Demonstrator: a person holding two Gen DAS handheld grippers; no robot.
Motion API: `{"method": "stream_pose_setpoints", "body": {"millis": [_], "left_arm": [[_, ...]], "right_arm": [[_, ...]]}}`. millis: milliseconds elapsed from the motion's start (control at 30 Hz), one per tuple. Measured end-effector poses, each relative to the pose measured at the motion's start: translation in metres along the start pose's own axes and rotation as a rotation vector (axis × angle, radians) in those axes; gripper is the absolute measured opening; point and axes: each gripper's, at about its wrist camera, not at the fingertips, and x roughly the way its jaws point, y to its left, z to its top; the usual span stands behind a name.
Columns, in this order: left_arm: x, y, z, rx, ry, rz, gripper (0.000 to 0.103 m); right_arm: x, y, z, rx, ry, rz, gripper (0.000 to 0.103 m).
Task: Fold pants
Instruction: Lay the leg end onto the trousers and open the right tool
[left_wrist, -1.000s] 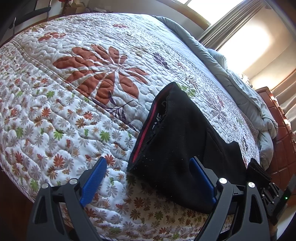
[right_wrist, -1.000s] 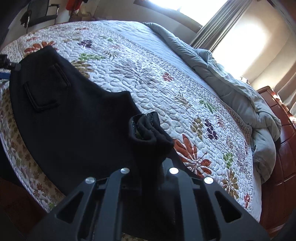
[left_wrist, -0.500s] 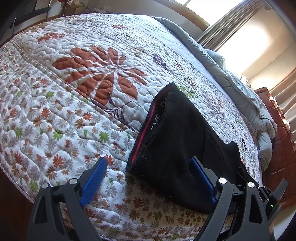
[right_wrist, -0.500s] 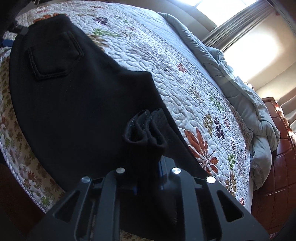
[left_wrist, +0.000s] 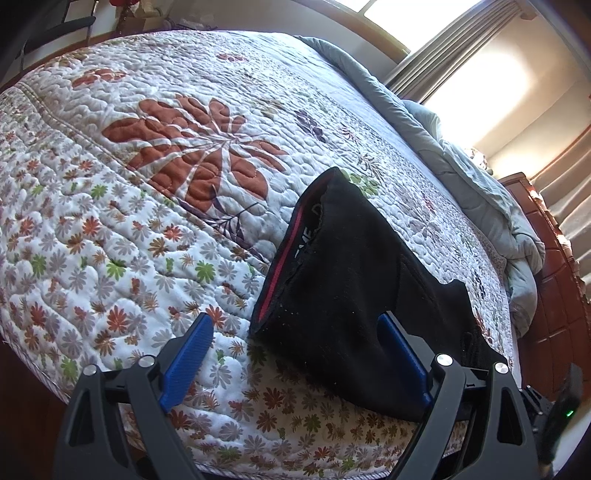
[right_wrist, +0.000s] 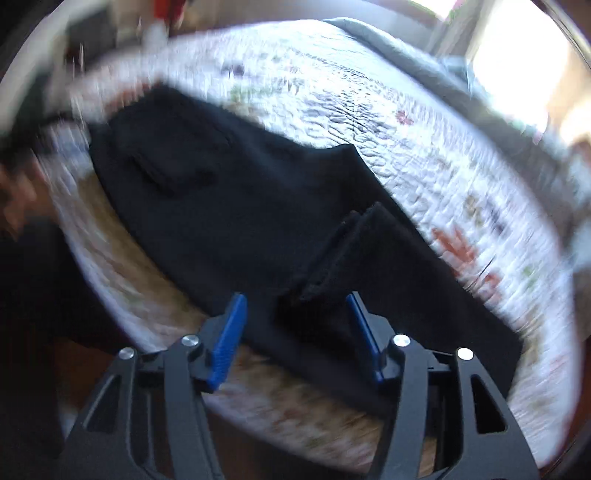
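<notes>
Black pants (left_wrist: 347, 273) lie on the bed near its front edge, the waistband with a red stripe (left_wrist: 284, 258) facing left. My left gripper (left_wrist: 295, 350) is open, its blue pads either side of the waist corner, not gripping. In the blurred right wrist view the pants (right_wrist: 229, 206) lie flat with a back pocket (right_wrist: 173, 166) up, and the folded leg ends (right_wrist: 343, 258) rest on top. My right gripper (right_wrist: 295, 325) is open around that bundle, the cloth loose between the pads.
The bed carries a white floral quilt (left_wrist: 147, 166) with a big rust leaf. A grey duvet (left_wrist: 480, 177) is bunched along the far right side. A wooden headboard (left_wrist: 554, 266) stands at right. The bed's front edge is just below both grippers.
My right gripper has opened and let go of the leg ends, which now lie on the pants; its view swings fast and blurs. The left gripper has hardly moved.
</notes>
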Motion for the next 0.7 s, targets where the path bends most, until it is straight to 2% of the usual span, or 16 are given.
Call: {"method": "stream_pose_setpoints", "body": {"millis": [67, 133, 167, 200, 367, 433, 500, 600, 667, 700], "left_arm": [[-0.001, 0.0, 0.0, 0.004, -0.003, -0.008, 0.09], [0.0, -0.003, -0.001, 0.012, 0.0, -0.017, 0.09], [0.001, -0.004, -0.002, 0.02, 0.004, -0.018, 0.09], [0.002, -0.008, -0.002, 0.035, 0.012, -0.018, 0.09], [0.009, -0.014, -0.004, 0.084, 0.057, -0.011, 0.09], [0.011, -0.012, -0.002, 0.097, 0.077, -0.003, 0.09], [0.014, -0.007, 0.0, 0.093, 0.091, 0.003, 0.09], [0.015, 0.003, 0.004, 0.065, 0.097, -0.017, 0.09], [0.014, 0.005, 0.003, 0.056, 0.091, -0.023, 0.09], [0.013, 0.004, 0.002, 0.057, 0.086, -0.021, 0.09]], "right_arm": [[-0.013, -0.035, 0.002, 0.179, -0.022, 0.059, 0.052], [-0.013, -0.069, 0.002, 0.355, -0.017, 0.105, 0.034], [-0.008, -0.088, 0.0, 0.46, -0.008, 0.138, 0.032], [-0.002, -0.095, 0.0, 0.502, 0.012, 0.139, 0.032], [0.05, -0.074, -0.002, 0.488, 0.169, 0.135, 0.032], [0.062, -0.063, -0.005, 0.475, 0.213, 0.104, 0.032], [0.064, -0.054, -0.005, 0.464, 0.22, 0.095, 0.032], [0.058, -0.057, -0.004, 0.485, 0.234, 0.162, 0.032], [0.043, -0.07, -0.002, 0.494, 0.183, 0.199, 0.03], [0.034, -0.081, -0.001, 0.499, 0.143, 0.186, 0.029]]}}
